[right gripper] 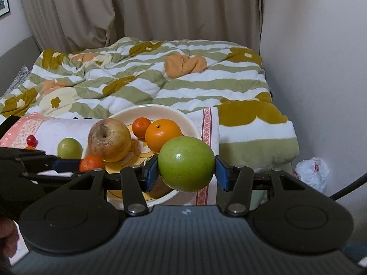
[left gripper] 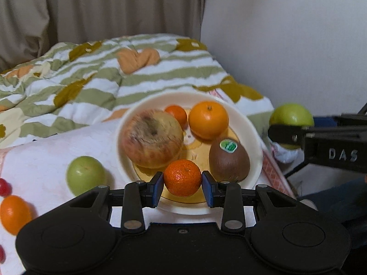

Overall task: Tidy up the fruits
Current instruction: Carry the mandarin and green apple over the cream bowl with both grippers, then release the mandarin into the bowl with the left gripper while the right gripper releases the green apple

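Observation:
A cream bowl [left gripper: 252,123] sits on a white towel on the bed. It holds a wrinkled apple [left gripper: 152,138], an orange [left gripper: 208,119], a small mandarin [left gripper: 176,114] and a kiwi [left gripper: 229,160] with a green sticker. My left gripper [left gripper: 182,183] is shut on a mandarin [left gripper: 182,177] over the bowl's near side. My right gripper [right gripper: 186,170] is shut on a large green apple [right gripper: 186,163] above the bowl's [right gripper: 160,110] right rim; that apple [left gripper: 291,114] shows at the right in the left wrist view. The left gripper's mandarin [right gripper: 91,161] peeks out at lower left.
On the towel [left gripper: 34,167] left of the bowl lie a small green fruit [left gripper: 84,175], an orange fruit [left gripper: 15,214] and a red one [left gripper: 4,186]. A striped quilt [right gripper: 183,84] covers the bed behind. A wall stands on the right, with a white bag [right gripper: 312,174] on the floor.

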Demonstrator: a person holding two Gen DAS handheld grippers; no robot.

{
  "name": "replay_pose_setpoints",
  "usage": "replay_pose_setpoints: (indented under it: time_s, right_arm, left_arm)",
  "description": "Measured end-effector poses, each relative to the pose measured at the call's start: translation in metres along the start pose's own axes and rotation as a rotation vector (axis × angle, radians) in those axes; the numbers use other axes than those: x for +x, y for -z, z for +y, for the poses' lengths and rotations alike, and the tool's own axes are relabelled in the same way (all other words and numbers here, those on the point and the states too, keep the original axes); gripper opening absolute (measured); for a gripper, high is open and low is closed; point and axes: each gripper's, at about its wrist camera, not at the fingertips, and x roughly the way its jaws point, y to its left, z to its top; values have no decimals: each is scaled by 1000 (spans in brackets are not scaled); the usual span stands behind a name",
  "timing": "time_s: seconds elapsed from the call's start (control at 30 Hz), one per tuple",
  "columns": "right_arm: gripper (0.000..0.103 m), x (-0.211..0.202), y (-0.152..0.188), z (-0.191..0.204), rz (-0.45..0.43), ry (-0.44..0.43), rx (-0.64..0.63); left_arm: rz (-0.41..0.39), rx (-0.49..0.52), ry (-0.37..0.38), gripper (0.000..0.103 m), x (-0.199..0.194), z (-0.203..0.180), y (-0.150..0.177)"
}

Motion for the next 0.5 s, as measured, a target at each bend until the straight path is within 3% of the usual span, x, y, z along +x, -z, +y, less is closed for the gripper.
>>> replay_pose_setpoints:
  time_s: [0.2, 0.23, 0.3, 0.33, 0.5]
  right_arm:
    - [66, 17, -4, -4, 24, 1, 8]
    - [66, 19, -6, -3, 26, 2, 9]
    - [66, 22, -7, -4, 29, 3, 10]
    - [66, 21, -6, -3, 28, 3, 10]
    - [66, 25, -9, -4, 27, 4, 1]
  left_arm:
    - [35, 33, 8, 41, 19, -5, -2]
    - [32, 36, 14, 46, 19, -6, -2]
    - [18, 42, 14, 88, 16, -5, -4]
    - [4, 48, 5, 94, 14, -6, -4]
    - [-6, 81, 0, 96, 0, -8, -1]
